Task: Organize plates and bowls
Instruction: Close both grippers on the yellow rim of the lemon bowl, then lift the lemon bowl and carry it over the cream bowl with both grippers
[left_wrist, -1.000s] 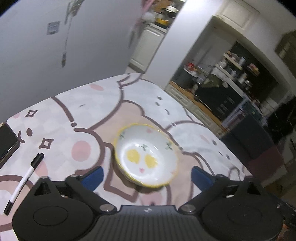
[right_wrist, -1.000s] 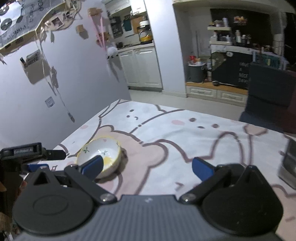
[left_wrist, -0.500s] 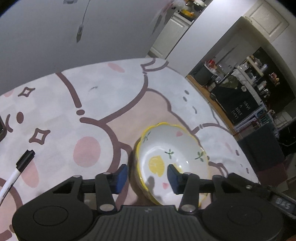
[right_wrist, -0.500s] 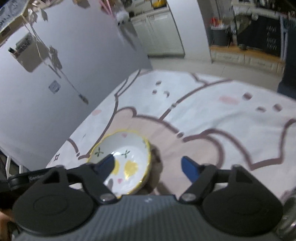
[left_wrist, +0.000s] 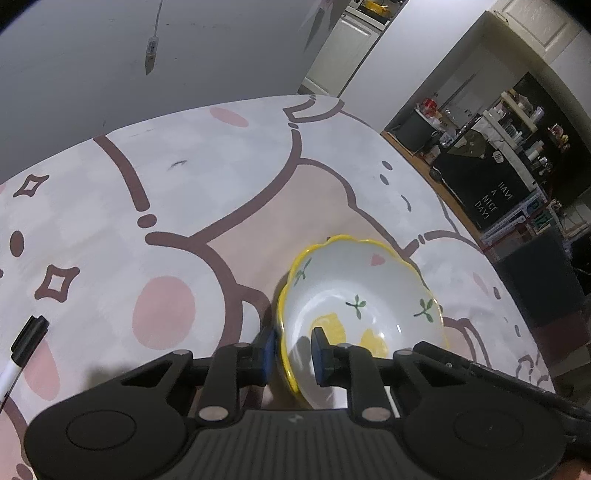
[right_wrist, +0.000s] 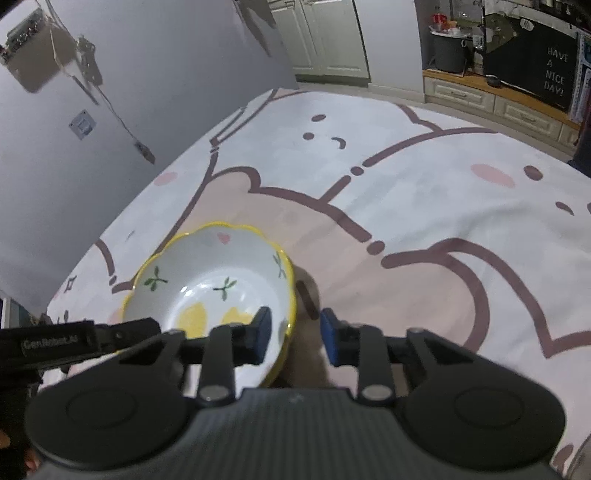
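A white bowl (left_wrist: 369, 295) with a wavy yellow rim and lemon and leaf prints stands on the cartoon tablecloth (left_wrist: 184, 177). My left gripper (left_wrist: 295, 352) straddles its near left rim, one blue pad outside and one inside. Its jaws are closing, and a gap still shows between the inner pad and the wall. In the right wrist view, the bowl (right_wrist: 214, 273) has my right gripper (right_wrist: 295, 334) astride its right rim. Those jaws are closing too, with the outer pad still clear of the rim. The left gripper's housing (right_wrist: 55, 343) shows at the left edge.
A black-capped marker pen (left_wrist: 26, 347) lies on the cloth to the left of the left gripper. A grey wall (left_wrist: 184, 55) backs the table's far side. Beyond the right edge stand a dark chair (left_wrist: 546, 277) and kitchen cabinets (right_wrist: 480, 96).
Both grippers have come down and forward to the bowl. Their jaws have narrowed from wide open to straddling opposite sides of its rim.
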